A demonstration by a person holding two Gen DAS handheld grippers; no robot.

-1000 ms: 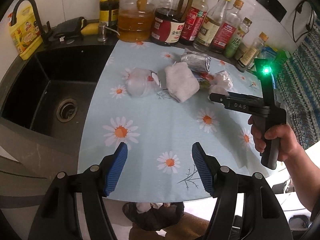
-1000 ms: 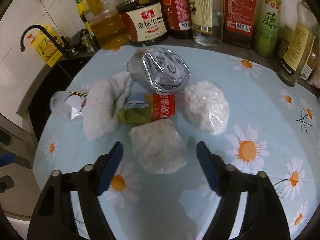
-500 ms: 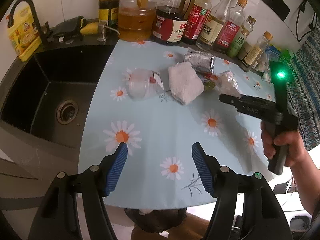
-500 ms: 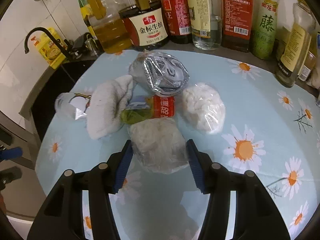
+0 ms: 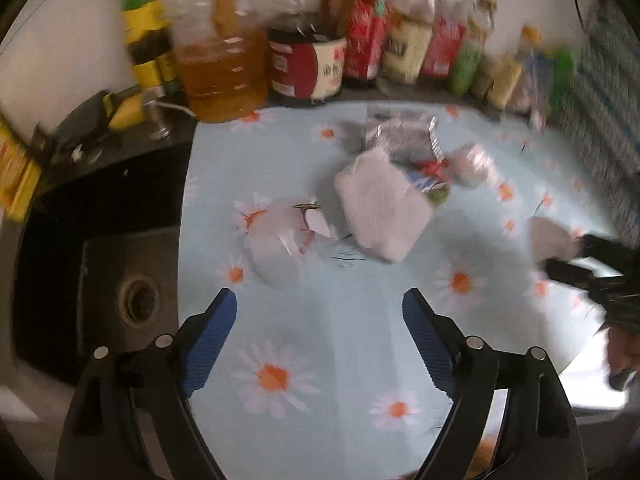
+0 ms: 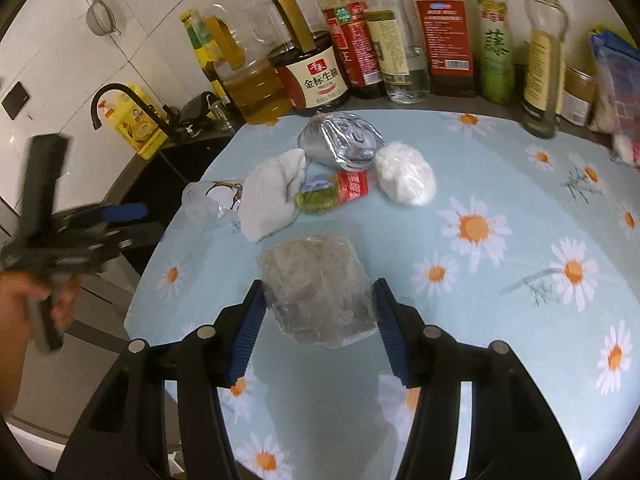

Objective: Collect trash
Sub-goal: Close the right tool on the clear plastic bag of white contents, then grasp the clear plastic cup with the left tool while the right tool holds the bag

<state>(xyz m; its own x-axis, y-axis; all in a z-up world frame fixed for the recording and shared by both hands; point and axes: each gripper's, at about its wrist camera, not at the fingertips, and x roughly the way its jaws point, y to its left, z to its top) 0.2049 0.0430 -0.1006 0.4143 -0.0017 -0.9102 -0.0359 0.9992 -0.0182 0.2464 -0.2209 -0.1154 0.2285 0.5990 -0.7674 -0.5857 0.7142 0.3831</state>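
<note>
Your right claw (image 6: 318, 334) is clamped on a crumpled clear-plastic wad (image 6: 316, 290); both blue pads press its sides, having just closed onto it, and it appears lifted clear of the daisy-print bench (image 6: 500, 320). Your left claw (image 5: 320, 336) stands wide with nothing between the pads, its jaws having just been opening, and it points down toward the clear plastic bag (image 5: 276, 244) near the bench edge beside the sink (image 5: 100, 280).

The remaining trash lies in a cluster near the bottle row (image 6: 400, 40): a white towel-like bundle (image 6: 272, 196), a silver foil pouch (image 6: 344, 144), a red-and-green wrapper (image 6: 336, 192) and a white bagged lump (image 6: 406, 176).

Hazards from here:

- The wad is soft and slick. Grip appears to rest on thin film only; a fast swing may let it slide out from between the pads.
- The left view is blurred. Slow down before closing, or the pads may catch only a film edge or miss the bag.
- The clear bag touches the white bundle. A careless close may drag both, or push the bag over the edge into the sink.
- Reaching for the foil pouch brings a claw close to the bottles; a wide sweep could topple one.
</note>
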